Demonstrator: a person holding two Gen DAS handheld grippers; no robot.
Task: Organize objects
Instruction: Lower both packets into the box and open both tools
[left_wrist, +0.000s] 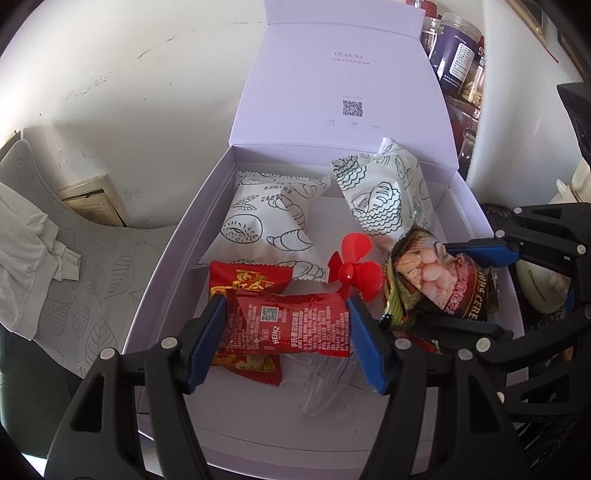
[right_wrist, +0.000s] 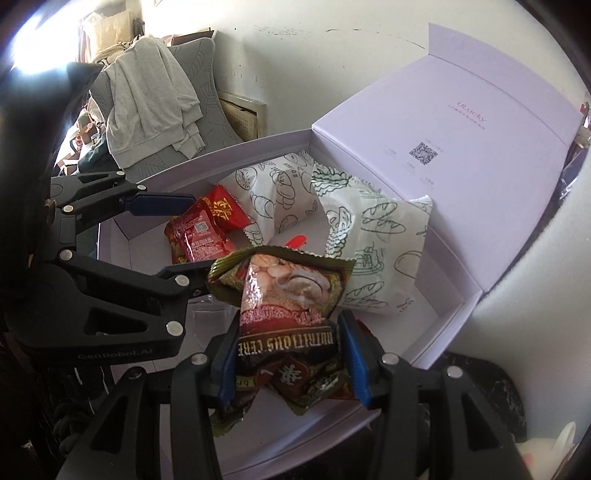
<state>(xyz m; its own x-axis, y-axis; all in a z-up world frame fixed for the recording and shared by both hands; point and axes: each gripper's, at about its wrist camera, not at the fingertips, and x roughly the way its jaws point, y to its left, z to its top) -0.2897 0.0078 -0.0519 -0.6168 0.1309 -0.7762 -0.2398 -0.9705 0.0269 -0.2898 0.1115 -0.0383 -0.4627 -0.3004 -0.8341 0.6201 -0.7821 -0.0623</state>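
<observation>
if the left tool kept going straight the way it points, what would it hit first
Probably the red Heinz sachet already between the left tool's fingers, then the box floor beneath it; depth is hard to judge.

Both grippers tilt downward — left gripper (left_wrist: 286, 332) and right gripper (right_wrist: 290, 360) each clamped.

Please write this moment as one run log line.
left gripper: shut on red Heinz sachet | right gripper: shut on brown cereal packet | both over open white cardboard box
</observation>
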